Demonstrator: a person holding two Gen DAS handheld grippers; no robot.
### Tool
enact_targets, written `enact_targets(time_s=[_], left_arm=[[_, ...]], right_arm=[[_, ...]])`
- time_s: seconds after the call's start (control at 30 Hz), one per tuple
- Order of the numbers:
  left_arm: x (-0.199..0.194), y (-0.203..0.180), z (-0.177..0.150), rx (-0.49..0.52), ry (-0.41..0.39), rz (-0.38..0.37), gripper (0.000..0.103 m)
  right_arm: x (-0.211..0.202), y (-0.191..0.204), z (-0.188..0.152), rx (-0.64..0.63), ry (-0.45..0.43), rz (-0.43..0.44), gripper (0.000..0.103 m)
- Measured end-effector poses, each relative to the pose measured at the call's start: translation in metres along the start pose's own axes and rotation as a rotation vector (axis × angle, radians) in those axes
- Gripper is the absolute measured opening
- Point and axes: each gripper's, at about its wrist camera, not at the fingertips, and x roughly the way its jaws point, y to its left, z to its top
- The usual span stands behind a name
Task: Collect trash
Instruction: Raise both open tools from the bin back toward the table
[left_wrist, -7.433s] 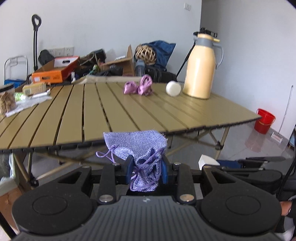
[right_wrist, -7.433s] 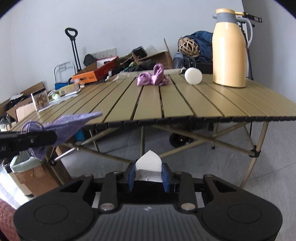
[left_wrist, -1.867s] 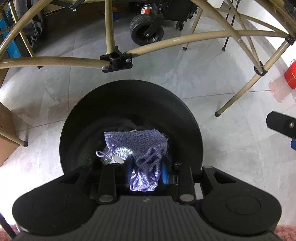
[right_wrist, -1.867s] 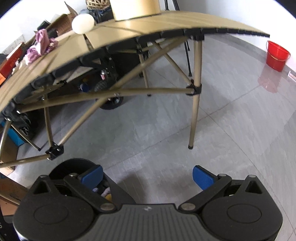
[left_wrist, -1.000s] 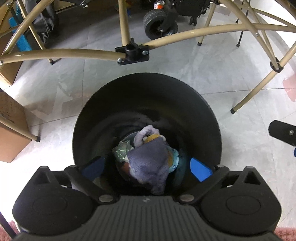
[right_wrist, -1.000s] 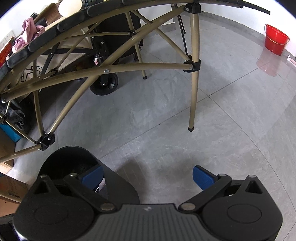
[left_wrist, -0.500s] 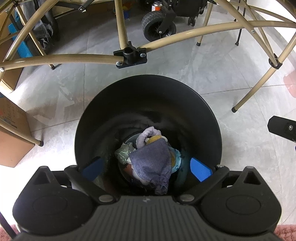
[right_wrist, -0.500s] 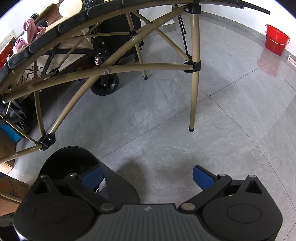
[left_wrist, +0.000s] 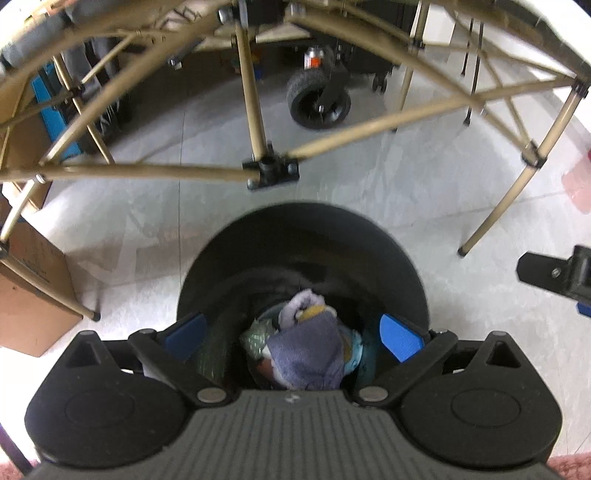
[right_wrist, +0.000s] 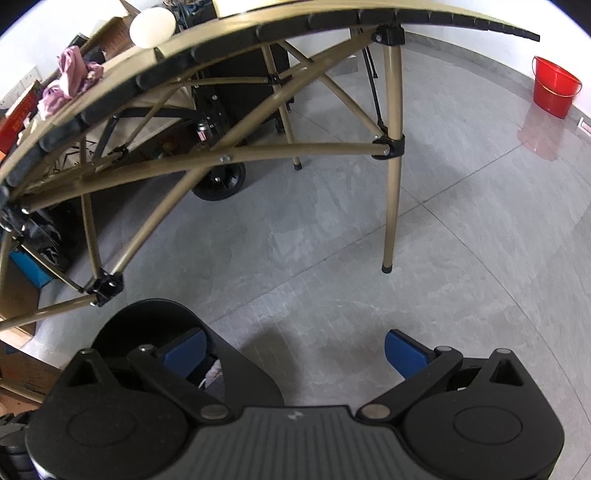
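The left gripper (left_wrist: 291, 332) is seen from its own wrist camera, held above a round black plastic trash bin (left_wrist: 303, 240) that stands on the pale grey tiled floor (left_wrist: 147, 221). Its jaws are spread wide apart and nothing is held between them; the blue pads (left_wrist: 399, 334) sit over the bin's opening at 3 and 9 o'clock. Deep in the bin, at the centre of the frame, a lilac woven fabric pouch (left_wrist: 306, 354) is seen lying on top of other crumpled waste, which is too dark and small to be identified. At 8 o'clock a brown cardboard box (left_wrist: 29, 295) stands on the floor. Beyond the bin, toward 12 o'clock, the tan metal legs and braces of a folding worktop (left_wrist: 255, 110) are crossed by a black joint, and a black rubber wheel (left_wrist: 317, 99) is seen farther back. At 3 o'clock a black part of the other gripper juts in.

In the right wrist view, the right gripper (right_wrist: 293, 350) is held over bare floor, its jaws likewise wide apart and empty. The bin's rim (right_wrist: 147, 314) lies at 8 o'clock, beneath the left blue pad. Farther off, the slatted worktop edge (right_wrist: 258, 33) arcs across the top; on it, at 11 o'clock, a pink crumpled cloth (right_wrist: 70, 81) and a white ball (right_wrist: 152, 27) are resting. A red plastic bucket (right_wrist: 554, 88) stands on the floor at 2 o'clock.
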Motion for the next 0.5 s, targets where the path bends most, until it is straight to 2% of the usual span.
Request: enact_targets(time_s=[0.37, 0.5], left_arm=[[-0.059, -0.008, 0.001, 0.051, -0.249, 0.015, 0.103], [-0.077, -0.006, 0.0, 0.051, -0.328, 0.008, 0.103]], right_arm=[[-0.037, 0.005, 0.006, -0.014, -0.103, 0.073, 0.103], [-0.058, 0.012, 0.007, -0.062, -0.173, 0.086, 0.103]])
